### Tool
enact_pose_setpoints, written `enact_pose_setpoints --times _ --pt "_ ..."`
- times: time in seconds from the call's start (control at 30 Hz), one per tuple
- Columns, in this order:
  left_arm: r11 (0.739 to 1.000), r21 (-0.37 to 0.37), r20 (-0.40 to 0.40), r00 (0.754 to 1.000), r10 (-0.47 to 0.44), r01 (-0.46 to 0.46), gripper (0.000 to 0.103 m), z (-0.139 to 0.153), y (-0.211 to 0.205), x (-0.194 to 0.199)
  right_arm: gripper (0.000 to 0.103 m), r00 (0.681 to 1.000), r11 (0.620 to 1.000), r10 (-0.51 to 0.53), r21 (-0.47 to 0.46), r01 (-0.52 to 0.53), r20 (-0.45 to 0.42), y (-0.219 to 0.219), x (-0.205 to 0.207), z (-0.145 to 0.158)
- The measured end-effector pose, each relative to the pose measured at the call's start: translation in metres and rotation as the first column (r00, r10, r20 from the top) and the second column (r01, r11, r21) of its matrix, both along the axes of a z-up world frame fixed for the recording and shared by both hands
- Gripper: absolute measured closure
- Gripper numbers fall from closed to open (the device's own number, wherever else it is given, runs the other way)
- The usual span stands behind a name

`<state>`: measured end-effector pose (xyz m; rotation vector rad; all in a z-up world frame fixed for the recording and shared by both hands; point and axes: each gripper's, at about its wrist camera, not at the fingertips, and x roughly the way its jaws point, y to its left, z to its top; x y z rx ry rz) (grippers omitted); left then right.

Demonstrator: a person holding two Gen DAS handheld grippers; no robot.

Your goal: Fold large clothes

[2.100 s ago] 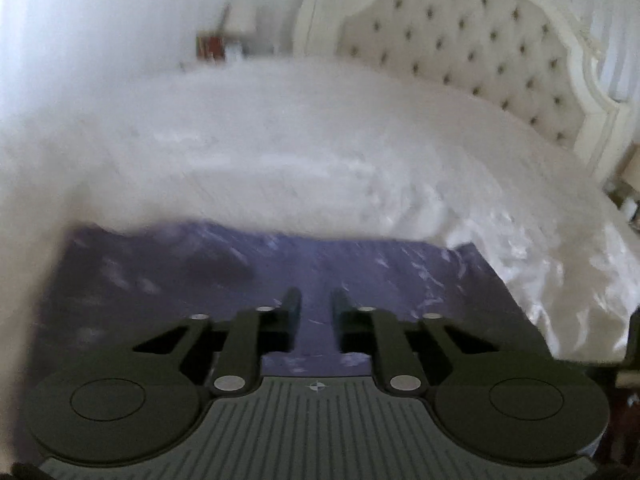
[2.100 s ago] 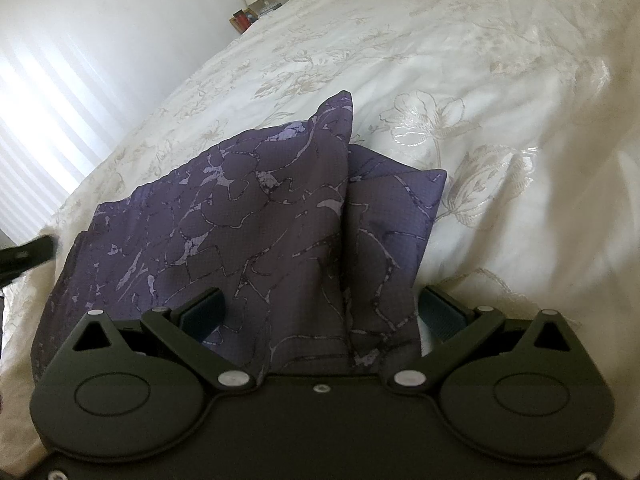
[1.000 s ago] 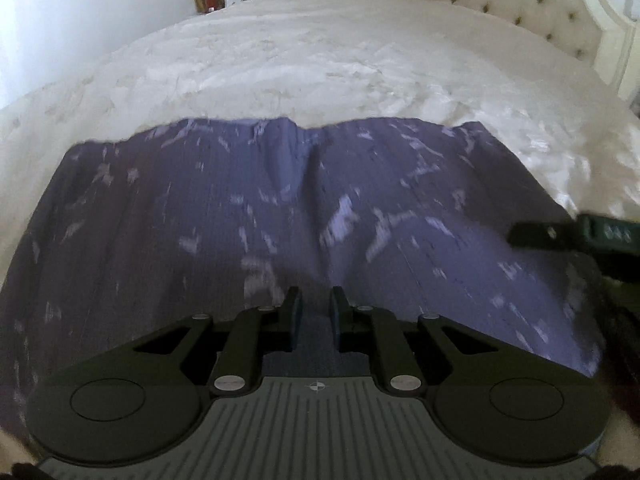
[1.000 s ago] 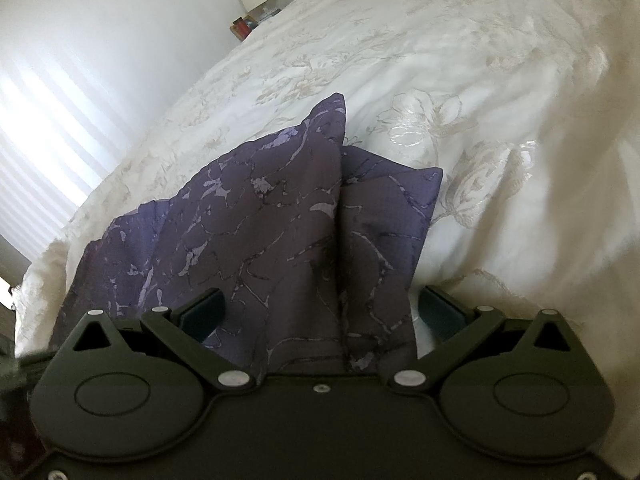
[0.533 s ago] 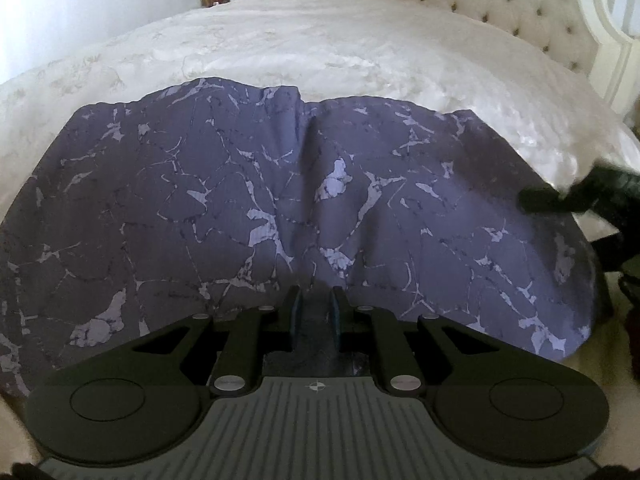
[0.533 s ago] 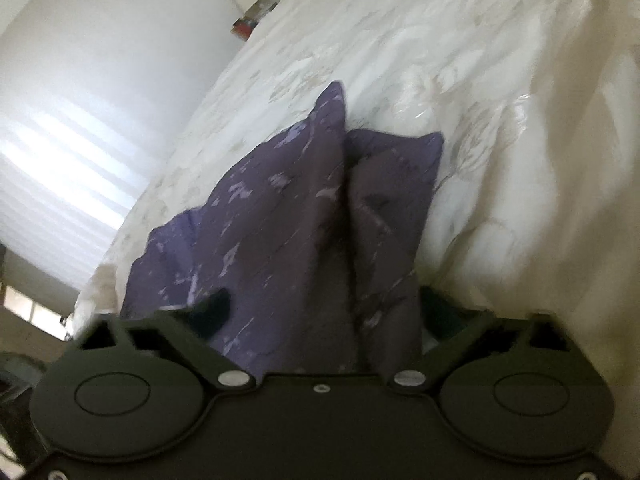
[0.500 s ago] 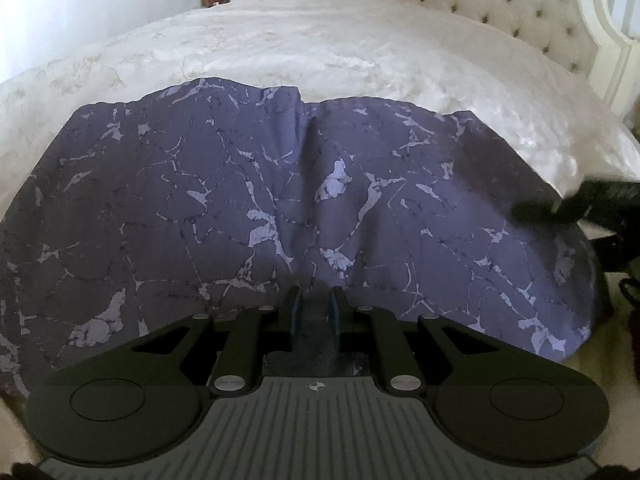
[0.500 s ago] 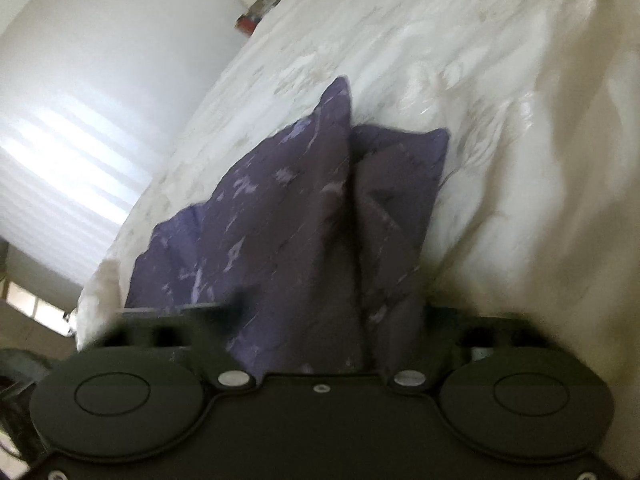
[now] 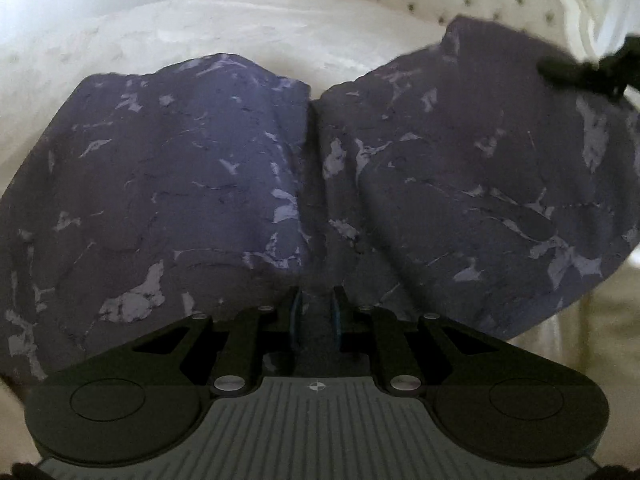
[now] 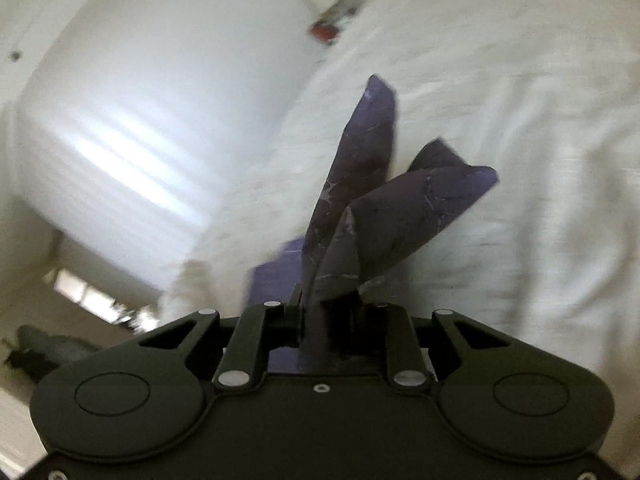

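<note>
Since half a second ago the right gripper (image 10: 326,312) has gone from jaws wide apart to clamped on a bunched corner of the purple marbled garment (image 9: 248,184), lifting it off the bed (image 9: 224,28). In the left wrist view that corner now rides up at 1 o'clock. The left gripper (image 9: 316,320) has its jaws nearly closed, pinching the near hem at 6 o'clock.

The cloth is half raised, its bulk draped over the white bedspread.

Risks:
- The right grip looks like a wad of several layers, so one may slip out mid-swing.
- Uneven pull between the grippers would skew the fold line.
- The centre crease could bunch.
- Right view is motion-blurred, so landing alignment is uncertain.
</note>
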<state>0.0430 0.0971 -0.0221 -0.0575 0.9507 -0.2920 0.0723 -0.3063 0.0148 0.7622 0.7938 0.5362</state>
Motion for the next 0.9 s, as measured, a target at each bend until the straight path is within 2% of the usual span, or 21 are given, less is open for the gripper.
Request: enact_pose_setpoints --times 0.07,0.17,0.27,0.4,0.57,0.63,0.73,0.8,0.83,0.9 --pt "0.999 -0.019 0.011 1.000 0.028 -0.028 0.087 0.009 0.013 -0.001 0.073 0.998 0.999 0.054 0.003 -0.054 0.026 0.031 0.009 0.015" --pt "0.996 -0.021 0.075 0.993 0.087 -0.085 0.087 0.028 0.038 -0.009 0.073 0.987 0.989 0.150 0.008 -0.151 0.053 0.084 0.026 0.027" --pt "0.981 0.058 0.159 0.972 0.172 -0.184 0.086 0.046 0.066 -0.020 0.073 0.965 0.967 0.255 -0.014 -0.254 0.057 0.143 0.045 0.023" --pt "0.940 0.082 0.209 0.928 0.308 -0.331 0.085 0.059 0.113 -0.036 0.072 0.935 0.935 0.355 -0.038 -0.354 0.019 0.215 0.069 -0.006" --pt "0.880 0.066 0.225 0.866 0.446 -0.471 0.083 0.071 0.153 -0.053 0.070 0.916 0.917 0.397 -0.020 -0.399 -0.062 0.275 0.086 -0.056" --pt "0.867 0.052 0.222 0.852 0.474 -0.496 0.082 0.074 0.159 -0.059 0.070 0.907 0.907 0.415 -0.035 -0.419 -0.073 0.291 0.089 -0.071" --pt "0.860 0.035 0.228 0.842 0.489 -0.509 0.080 0.080 0.165 -0.065 0.066 0.893 0.891 0.446 -0.065 -0.449 -0.056 0.300 0.084 -0.079" --pt "0.863 0.029 0.246 0.841 0.482 -0.504 0.080 0.088 0.162 -0.068 0.050 0.886 0.885 0.463 -0.042 -0.464 -0.024 0.296 0.083 -0.077" --pt "0.869 0.022 0.257 0.843 0.473 -0.494 0.080 0.093 0.159 -0.068 0.045 0.880 0.880 0.475 -0.011 -0.475 -0.010 0.289 0.082 -0.075" --pt "0.882 0.006 0.284 0.846 0.451 -0.471 0.077 0.102 0.148 -0.066 0.021 0.868 0.866 0.496 0.056 -0.496 0.026 0.282 0.084 -0.066"
